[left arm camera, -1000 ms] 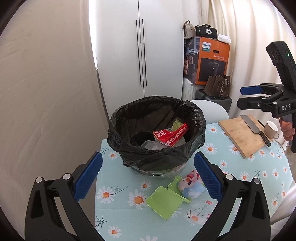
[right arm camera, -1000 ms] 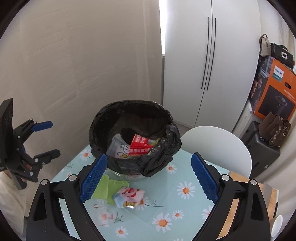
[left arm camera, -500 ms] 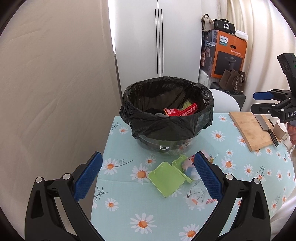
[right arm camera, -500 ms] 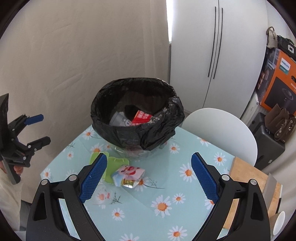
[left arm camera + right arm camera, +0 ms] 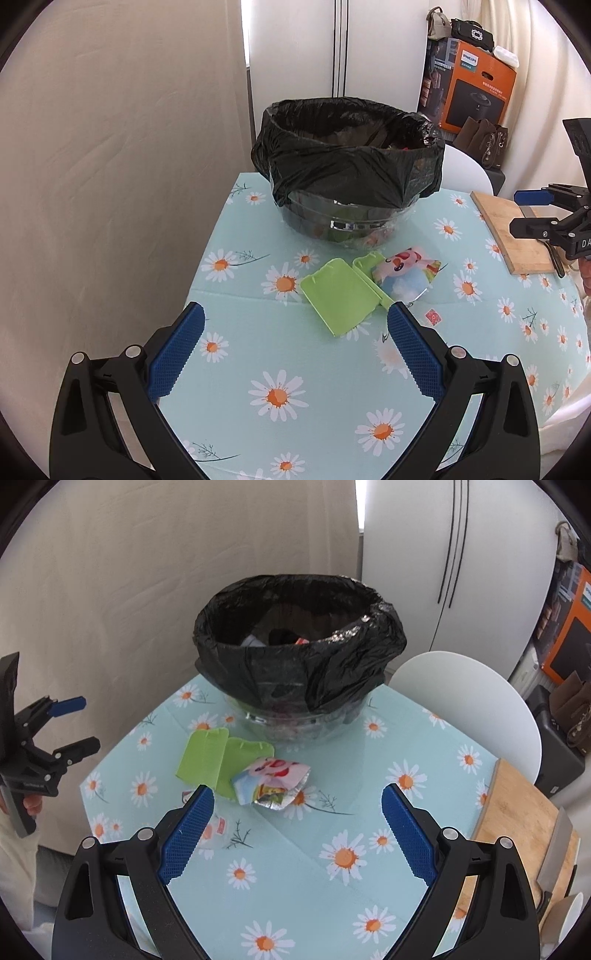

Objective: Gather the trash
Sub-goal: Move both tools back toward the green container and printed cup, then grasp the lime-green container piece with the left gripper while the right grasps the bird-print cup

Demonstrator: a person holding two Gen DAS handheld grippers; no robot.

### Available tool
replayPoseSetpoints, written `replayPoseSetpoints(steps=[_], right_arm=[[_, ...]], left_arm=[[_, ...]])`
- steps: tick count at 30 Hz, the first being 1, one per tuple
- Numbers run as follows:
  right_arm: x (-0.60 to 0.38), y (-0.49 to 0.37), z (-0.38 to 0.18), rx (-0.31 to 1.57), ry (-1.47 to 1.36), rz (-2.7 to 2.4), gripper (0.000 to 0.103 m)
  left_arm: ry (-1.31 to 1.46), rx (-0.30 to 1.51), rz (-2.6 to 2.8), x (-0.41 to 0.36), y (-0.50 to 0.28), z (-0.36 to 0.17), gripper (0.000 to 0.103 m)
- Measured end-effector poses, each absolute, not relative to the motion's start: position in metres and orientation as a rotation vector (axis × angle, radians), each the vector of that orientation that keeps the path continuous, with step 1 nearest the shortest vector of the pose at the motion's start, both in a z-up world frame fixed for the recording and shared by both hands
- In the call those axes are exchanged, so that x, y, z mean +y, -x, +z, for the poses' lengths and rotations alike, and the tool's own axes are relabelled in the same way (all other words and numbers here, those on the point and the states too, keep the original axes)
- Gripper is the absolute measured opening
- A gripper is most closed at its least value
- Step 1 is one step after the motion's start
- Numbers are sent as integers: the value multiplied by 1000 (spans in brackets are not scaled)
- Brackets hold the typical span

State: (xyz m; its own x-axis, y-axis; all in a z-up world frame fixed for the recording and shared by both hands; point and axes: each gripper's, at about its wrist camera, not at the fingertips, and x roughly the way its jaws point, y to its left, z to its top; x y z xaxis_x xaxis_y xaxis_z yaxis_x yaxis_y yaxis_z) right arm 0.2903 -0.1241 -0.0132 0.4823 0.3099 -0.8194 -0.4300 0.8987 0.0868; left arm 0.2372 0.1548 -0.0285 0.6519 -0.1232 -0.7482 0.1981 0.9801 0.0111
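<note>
L→R, table view. L gripper [image 5: 295,347]: jaws wide apart, nothing between them, hovering over the daisy tablecloth [image 5: 258,354] short of the trash. Looks staged for a pick, prob lined up on the green plastic piece [image 5: 341,297] directly ahead.

Green piece lies flat, folded open like a hinged lid, just in front of the bin [image 5: 351,158]. Flat on cloth = awkward grab; edge pinch likely needed.

Touching its right side: crumpled snack wrapper [image 5: 271,781], cartoon print, foil edge showing. Sits puffed up, so easier to pinch than the green bit. Small clear scrap w/ red mark [image 5: 216,830] lies nearer, by the R gripper's left finger, hard to make out.

Bin = clear bowl w/ black liner folded over rim, some trash already inside. Parked at table's far edge, so drop path is short.

R gripper [image 5: 297,834]: jaws also fully spread, empty, aimed roughly at the wrapper. Held off to the right, near the cutting board [image 5: 513,232] + knife [image 5: 554,849], not trash, leave.

Est: partway; three pieces left on table.
</note>
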Motion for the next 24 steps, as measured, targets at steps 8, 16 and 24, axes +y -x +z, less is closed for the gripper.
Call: replayPoseSetpoints(steps=[8,16,24], right_arm=[[-107,-287,-48,1046,144,482,88],[-81,-287,-79,1133,166,508,88],[-60,-290,-101,1198,162,513,88]], left_arm=[[-108,905,-204,154,-244,-61,97],[-76,997,-236,160,-269,-99,97],[-58,1072,-284,160,-301,-127,97]])
